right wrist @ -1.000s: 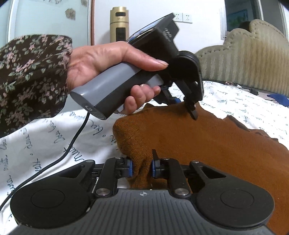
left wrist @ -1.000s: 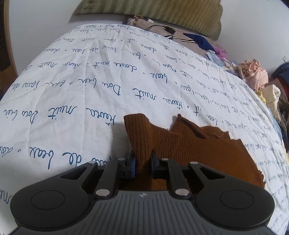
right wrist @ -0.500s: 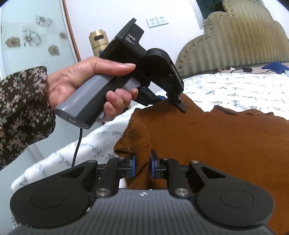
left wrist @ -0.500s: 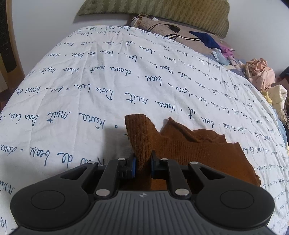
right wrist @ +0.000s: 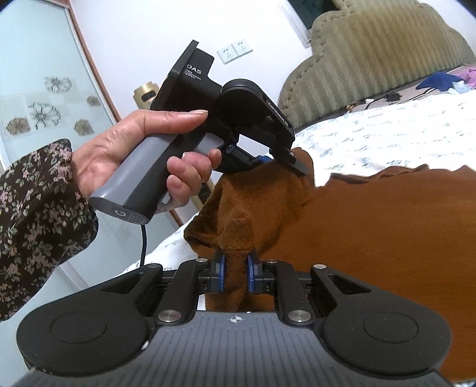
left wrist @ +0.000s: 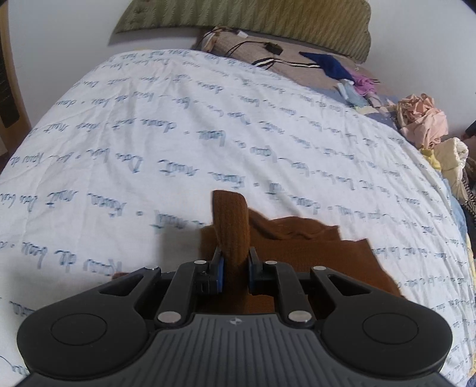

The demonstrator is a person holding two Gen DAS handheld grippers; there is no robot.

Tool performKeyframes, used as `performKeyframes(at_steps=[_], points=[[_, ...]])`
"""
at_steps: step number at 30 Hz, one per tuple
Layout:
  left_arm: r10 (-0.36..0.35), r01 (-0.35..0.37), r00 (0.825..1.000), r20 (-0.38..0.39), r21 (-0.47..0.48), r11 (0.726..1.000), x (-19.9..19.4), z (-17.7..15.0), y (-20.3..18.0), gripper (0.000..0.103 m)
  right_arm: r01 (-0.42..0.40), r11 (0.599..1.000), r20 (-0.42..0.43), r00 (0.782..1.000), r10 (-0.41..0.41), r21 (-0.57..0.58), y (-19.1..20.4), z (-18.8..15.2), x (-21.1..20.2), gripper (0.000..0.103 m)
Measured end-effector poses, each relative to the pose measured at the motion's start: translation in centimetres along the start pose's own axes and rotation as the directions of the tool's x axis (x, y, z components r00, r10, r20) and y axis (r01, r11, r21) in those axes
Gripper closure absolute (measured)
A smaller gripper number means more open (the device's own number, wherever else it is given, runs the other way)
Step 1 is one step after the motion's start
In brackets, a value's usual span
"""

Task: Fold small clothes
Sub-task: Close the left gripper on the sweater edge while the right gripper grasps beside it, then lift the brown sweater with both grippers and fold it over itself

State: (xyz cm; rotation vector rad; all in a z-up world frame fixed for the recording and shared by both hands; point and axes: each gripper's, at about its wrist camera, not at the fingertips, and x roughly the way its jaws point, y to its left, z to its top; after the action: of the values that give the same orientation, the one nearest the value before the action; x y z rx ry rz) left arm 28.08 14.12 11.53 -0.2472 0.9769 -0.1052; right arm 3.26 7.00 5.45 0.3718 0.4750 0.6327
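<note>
A brown knit garment [left wrist: 309, 253] lies on a white bedspread [left wrist: 178, 134] with blue script. My left gripper [left wrist: 235, 269] is shut on a raised fold of its edge, the blue pads pressing the cloth from both sides. In the right wrist view the same brown garment [right wrist: 372, 238] fills the right half, lifted at its near corner. My right gripper [right wrist: 236, 274] is shut on a bunched corner of it. The left gripper [right wrist: 285, 157], held by a hand [right wrist: 142, 148] in a flowered sleeve, pinches the garment's far corner.
A padded green headboard [left wrist: 253, 18] stands behind the bed, with cables and a blue cloth [left wrist: 330, 65] on a pillow. A pile of pale clothes [left wrist: 425, 125] lies at the right edge. A frosted glass door [right wrist: 44, 104] and wall sockets [right wrist: 235, 50] show beyond the bed.
Both grippers have lifted and carried the garment's held edge across the bed. The right gripper has rolled, tilting its view. Less of the garment spreads flat in the left wrist view.
</note>
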Motion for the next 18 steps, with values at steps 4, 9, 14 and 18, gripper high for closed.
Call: performKeyframes(at_steps=[4,9,14,18], points=[[-0.036,0.035,0.999,0.031,0.008,0.999,-0.4,-0.2,-3.0,0.094,0.019,1.0,0.036,0.999,-0.02,0.021,-1.2,0.1,-2.0,0.085],[-0.068,0.067,0.996,0.057,0.025,0.997,-0.2,-0.6,-7.1,0.094,0.065,0.996,0.075,0.995,-0.07,0.062,-3.2,0.2,-4.7,0.085],[-0.113,0.11,0.991,0.077,0.046,0.993,-1.7,-1.8,-7.8,0.094,0.092,0.987,0.054,0.994,-0.1,0.135,-5.9,-0.5,-6.6,0.085],[-0.151,0.143,0.983,0.105,0.084,0.986,-4.9,-5.8,-6.0,0.094,0.058,0.975,-0.029,0.998,-0.053,0.213,-7.9,-1.0,-6.4,0.081]])
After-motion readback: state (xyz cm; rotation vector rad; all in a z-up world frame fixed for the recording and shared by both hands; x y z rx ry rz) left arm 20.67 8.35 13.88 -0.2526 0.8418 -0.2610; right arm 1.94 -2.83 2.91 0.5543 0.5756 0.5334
